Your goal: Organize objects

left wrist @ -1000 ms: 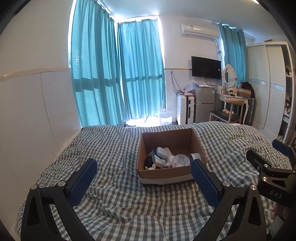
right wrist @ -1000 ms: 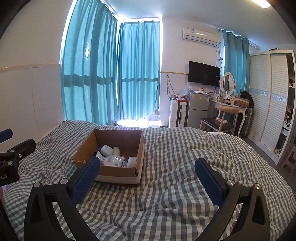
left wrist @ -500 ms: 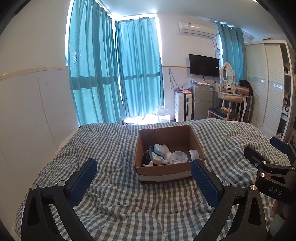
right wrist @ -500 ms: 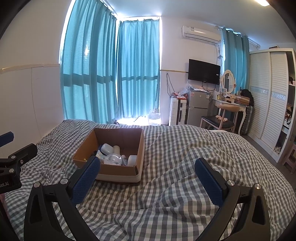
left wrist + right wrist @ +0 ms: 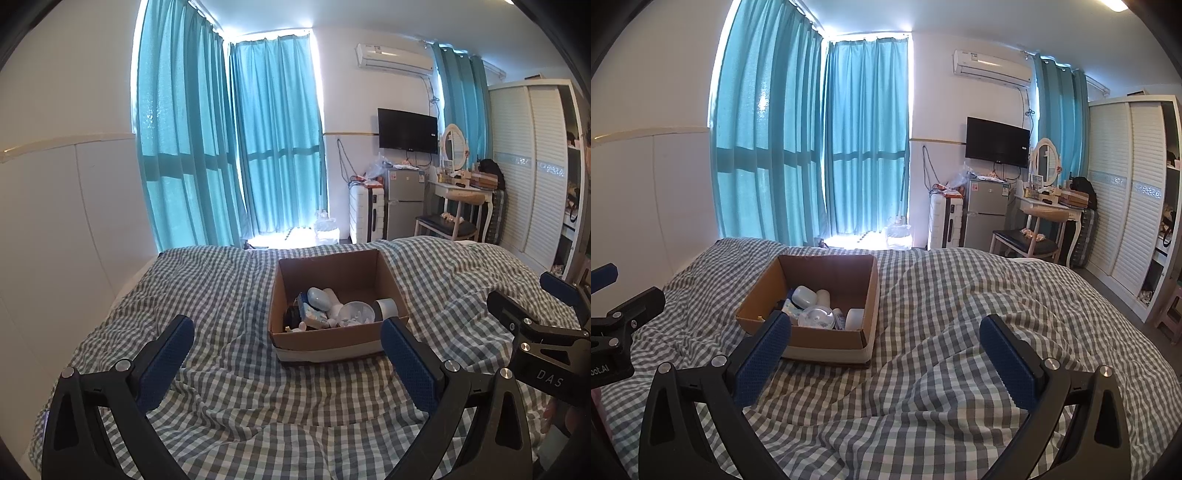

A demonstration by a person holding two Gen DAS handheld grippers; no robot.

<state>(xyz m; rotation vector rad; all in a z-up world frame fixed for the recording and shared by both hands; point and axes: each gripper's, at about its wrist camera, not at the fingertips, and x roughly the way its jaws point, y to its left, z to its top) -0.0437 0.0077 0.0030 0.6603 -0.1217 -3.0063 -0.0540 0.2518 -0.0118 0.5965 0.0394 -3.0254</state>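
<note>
While both views sit a little nearer the foot of the bed than a second ago, the cardboard box (image 5: 334, 334) now fills more of the left wrist view and nothing on the bed has shifted. The bed (image 5: 960, 314) wears a rumpled grey-and-white checked cover, soft and creased into ridges. On it, near the middle, the box stands upright and open-topped, its brown walls stiff and square, a pale band along its lower front edge. Inside, crowded toward the near side, lie small toiletries: a rounded pale-blue case (image 5: 318, 298), a clear domed lid (image 5: 354, 313) and a white jar (image 5: 386, 306), packed touching one another. Teal curtains (image 5: 229, 147), a wall television (image 5: 407, 131), a small grey fridge (image 5: 986, 218) and a white louvred wardrobe (image 5: 1126, 206) stand beyond the bed. The left tool (image 5: 286, 352) is spread wide and empty, its ribbed blue pads flanking the box's near wall without touching it. The right tool (image 5: 884, 350) is likewise wide and empty, with the box ahead to its left.
</note>
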